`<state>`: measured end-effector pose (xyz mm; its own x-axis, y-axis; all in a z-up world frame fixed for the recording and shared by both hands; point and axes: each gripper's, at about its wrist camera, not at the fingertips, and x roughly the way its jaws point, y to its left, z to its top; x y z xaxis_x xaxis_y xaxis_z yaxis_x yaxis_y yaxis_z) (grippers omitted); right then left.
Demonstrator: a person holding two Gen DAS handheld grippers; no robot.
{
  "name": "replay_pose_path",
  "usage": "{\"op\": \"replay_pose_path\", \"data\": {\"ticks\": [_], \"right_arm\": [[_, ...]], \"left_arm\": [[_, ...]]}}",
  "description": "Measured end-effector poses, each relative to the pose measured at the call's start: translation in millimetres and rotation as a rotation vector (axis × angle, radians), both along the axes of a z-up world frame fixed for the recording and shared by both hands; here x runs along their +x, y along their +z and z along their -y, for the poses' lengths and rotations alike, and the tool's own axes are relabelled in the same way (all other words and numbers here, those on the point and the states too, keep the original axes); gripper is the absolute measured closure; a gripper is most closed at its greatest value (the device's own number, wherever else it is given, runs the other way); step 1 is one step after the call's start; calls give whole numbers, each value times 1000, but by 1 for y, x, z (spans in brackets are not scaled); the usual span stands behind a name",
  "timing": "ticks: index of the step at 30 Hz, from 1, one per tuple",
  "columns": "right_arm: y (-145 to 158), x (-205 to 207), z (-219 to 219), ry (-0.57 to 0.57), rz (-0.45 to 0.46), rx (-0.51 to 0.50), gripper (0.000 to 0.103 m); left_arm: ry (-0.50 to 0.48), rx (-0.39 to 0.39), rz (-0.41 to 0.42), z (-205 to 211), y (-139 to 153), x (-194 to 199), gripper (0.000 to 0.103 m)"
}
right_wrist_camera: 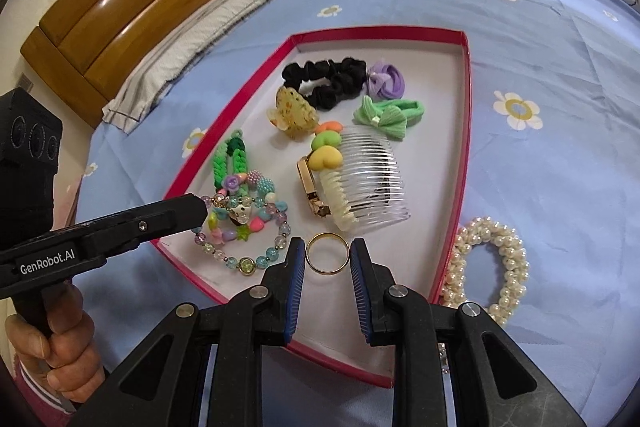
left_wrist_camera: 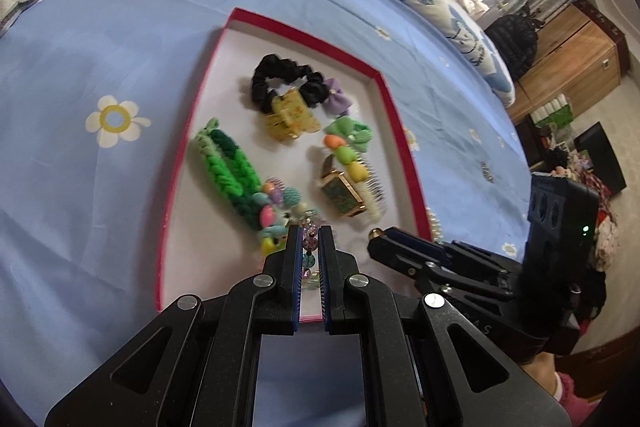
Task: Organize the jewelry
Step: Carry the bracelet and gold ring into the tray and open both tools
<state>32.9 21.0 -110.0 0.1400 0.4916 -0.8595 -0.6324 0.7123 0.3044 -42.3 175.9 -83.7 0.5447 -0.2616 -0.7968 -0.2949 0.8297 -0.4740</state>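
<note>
- Right gripper clamps a gold ring between its pads, low over the near end of the red-rimmed tray
- left gripper nipped nearly shut on a glass-bead bracelet at the tray's near corner
- clear comb, gold watch, scrunchies beyond; pearl bracelet outside on the blue bedsheet

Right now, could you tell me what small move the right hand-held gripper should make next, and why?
Probably lower the right hand-held gripper and open it: the thin gold ring sits pinched between its blue pads over the red-rimmed white tray, while the pearl bracelet lies outside on the bedsheet.
</note>
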Motion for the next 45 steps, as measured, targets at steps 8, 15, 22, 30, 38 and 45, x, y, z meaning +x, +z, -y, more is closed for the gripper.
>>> {"op": "replay_pose_path", "data": {"ticks": [8, 15, 22, 30, 38, 45], "right_arm": [[-8, 2, -8, 13, -19, -44, 80], [-8, 4, -13, 33, -24, -72, 79], [-8, 6, -20, 53, -35, -97, 79], [-10, 8, -23, 56, -43, -96, 78], [-10, 9, -17, 47, -62, -64, 72], [-5, 6, -9, 36, -55, -40, 70]], "left_arm": [[-6, 57, -47, 3, -8, 2, 97], [-18, 115, -78, 9, -10, 3, 97], [-18, 127, -93, 10, -9, 4, 97], [-8, 130, -104, 9, -10, 4, 97], [-2, 134, -110, 11, -7, 5, 90], [0, 144, -103, 11, -3, 5, 78]]}}
